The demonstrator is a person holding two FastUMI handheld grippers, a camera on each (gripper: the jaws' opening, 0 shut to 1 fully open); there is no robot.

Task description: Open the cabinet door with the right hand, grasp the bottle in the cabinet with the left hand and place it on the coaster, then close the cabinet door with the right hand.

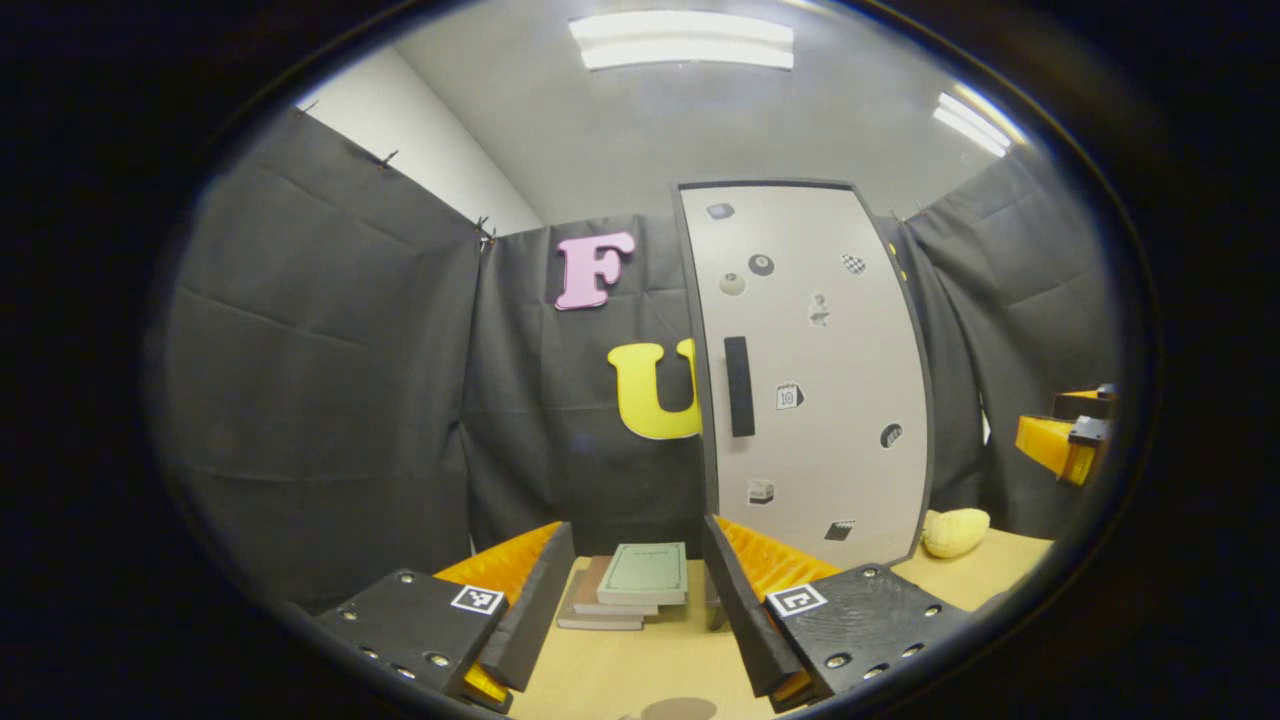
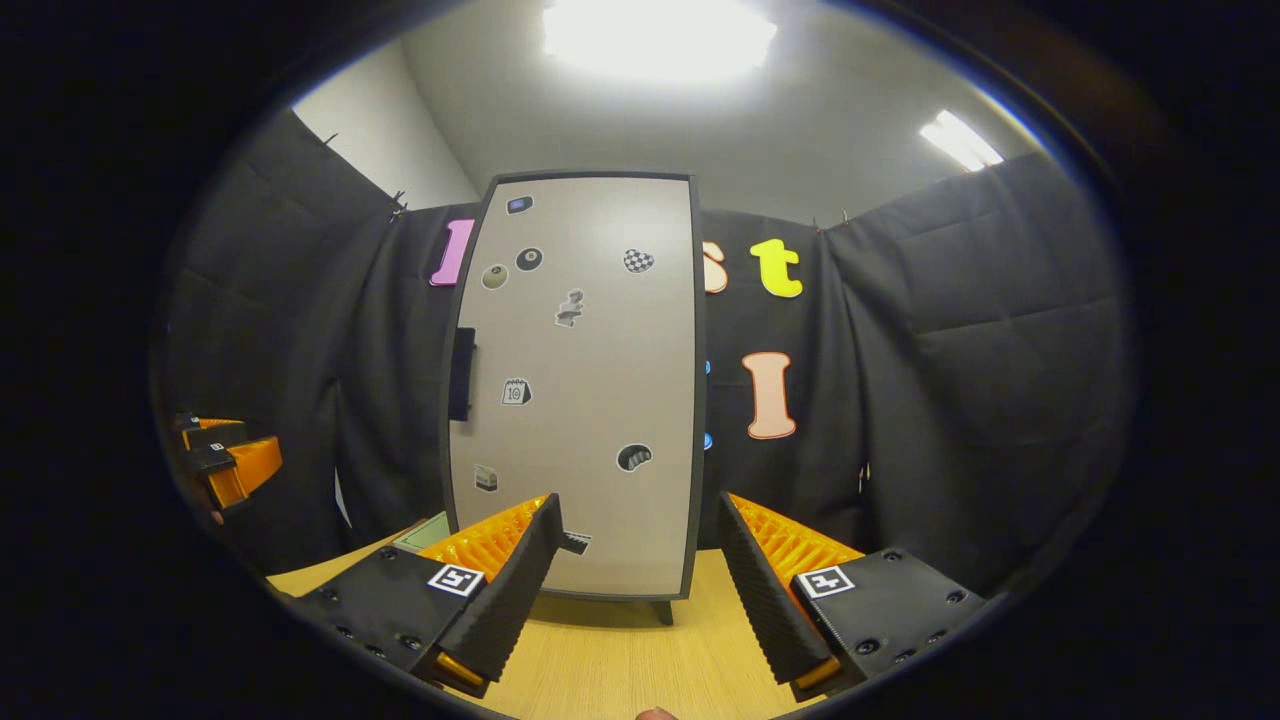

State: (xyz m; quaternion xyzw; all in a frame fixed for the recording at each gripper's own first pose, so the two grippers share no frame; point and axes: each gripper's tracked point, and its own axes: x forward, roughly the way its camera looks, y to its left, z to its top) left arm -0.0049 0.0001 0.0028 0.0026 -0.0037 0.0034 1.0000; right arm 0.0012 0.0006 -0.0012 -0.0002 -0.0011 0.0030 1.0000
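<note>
Two fingers [image 2: 500,590], one cabinet door [image 2: 590,400]

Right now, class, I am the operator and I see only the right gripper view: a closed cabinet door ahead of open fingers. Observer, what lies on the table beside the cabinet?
Observer: In the left gripper view, a pale yellow lumpy object lies on the table, by the cabinet base, on the right in that view.
Operator: And on the other side?
Observer: A stack of books, a green one on top, lies by the cabinet's left corner.
Operator: Any coaster in sight?
Observer: A round brown disc, likely the coaster, sits at the view's near edge, below the left gripper, whose fingers are open.
</note>
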